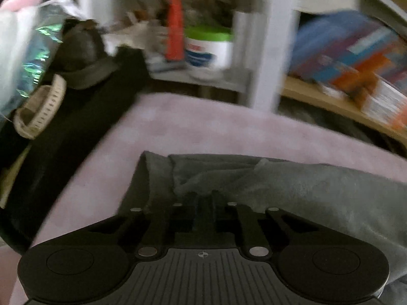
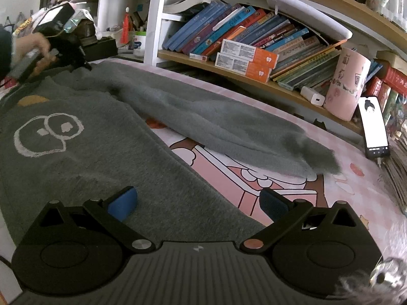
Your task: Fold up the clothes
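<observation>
A grey sweater (image 2: 84,152) with a white cartoon print lies spread on the pink bed sheet (image 2: 356,190), one sleeve (image 2: 216,127) stretched out to the right. My right gripper (image 2: 198,200) is open, blue pads apart, low over the sweater's hem edge. My left gripper (image 1: 204,198) is shut on a fold of the grey sweater (image 1: 292,185) near its shoulder; the view is blurred. The left gripper also shows in the right wrist view (image 2: 76,61), held by a hand at the sweater's far left corner.
A bookshelf (image 2: 229,71) full of books runs along the bed's far side. A pink cup (image 2: 348,86) and a phone (image 2: 374,127) stand at the right. A red bottle (image 1: 175,30), a white tub (image 1: 208,48) and dark bags (image 1: 76,96) sit beyond the left gripper.
</observation>
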The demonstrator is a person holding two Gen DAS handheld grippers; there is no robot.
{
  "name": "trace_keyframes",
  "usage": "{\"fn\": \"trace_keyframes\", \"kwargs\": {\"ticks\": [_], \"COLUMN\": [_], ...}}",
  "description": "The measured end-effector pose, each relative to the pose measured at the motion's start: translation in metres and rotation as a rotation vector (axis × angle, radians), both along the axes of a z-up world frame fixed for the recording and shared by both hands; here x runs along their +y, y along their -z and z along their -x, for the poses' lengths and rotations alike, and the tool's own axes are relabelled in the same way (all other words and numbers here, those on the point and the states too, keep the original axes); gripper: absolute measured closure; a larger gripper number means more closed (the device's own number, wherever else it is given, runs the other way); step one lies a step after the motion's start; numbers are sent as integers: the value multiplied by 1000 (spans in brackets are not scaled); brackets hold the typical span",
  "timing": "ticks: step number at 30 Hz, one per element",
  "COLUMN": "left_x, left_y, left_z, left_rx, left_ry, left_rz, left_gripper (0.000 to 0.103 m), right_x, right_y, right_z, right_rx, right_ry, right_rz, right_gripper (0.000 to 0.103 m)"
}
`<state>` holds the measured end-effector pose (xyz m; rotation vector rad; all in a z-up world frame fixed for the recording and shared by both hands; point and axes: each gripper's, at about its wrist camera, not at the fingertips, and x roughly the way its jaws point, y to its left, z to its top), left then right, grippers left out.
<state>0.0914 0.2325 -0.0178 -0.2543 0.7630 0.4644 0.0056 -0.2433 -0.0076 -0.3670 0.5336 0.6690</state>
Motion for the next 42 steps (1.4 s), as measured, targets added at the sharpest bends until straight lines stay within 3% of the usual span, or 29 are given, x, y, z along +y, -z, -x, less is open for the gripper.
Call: {"fn": "trace_keyframes", "kwargs": {"ticks": [4, 7, 9, 10, 11, 17, 20, 22, 27, 33, 36, 42], "left_x": [14, 7, 2, 0, -3, -6, -16, -23, -20, -1, 0, -18], "left_y": [4, 1, -9, -14, -20, -33, -29, -24, -13, -3, 5, 7], "left_z": [-7, -7, 5, 13, 25, 104, 150, 178, 208, 203, 202, 204], "left_rx": [-49, -46, -73, -101, -126, -145, -147, -144, -114, -139, -161, -177], "left_ry": [-93, -70, -32, -14, 1, -24, -76, -102, -158, -225, -256, -192], "left_rz": [-10, -50, -37, -36, -40, -30, -56, -86, -49, 73, 115, 126], "left_gripper": [94, 92, 78, 67, 63, 60, 45, 41, 41, 42, 44, 43], "right_x": [-1, -3, -6, -7, -9, -14, -15, -16, -18, -43, -69, -120], "right_y": [-1, -1, -2, -3, -3, -5, -6, -7, -7, -2, -2, -1], "right_z": [1, -1, -3, -5, -8, -9, -6, -5, 6, 23, 26, 28], "right_rx": [-4, 2, 9, 16, 23, 21, 4, -6, -50, -54, -47, 29], "right_ry": [1, 17, 37, 48, 58, 76, 75, 77, 82, 91, 170, 255], "right_rz": [-2, -14, -28, -35, -43, -68, -76, -81, -34, 40, 52, -12], "right_gripper": [0, 0, 0, 0, 0, 0, 0, 0, 0, 0, 0, 0]}}
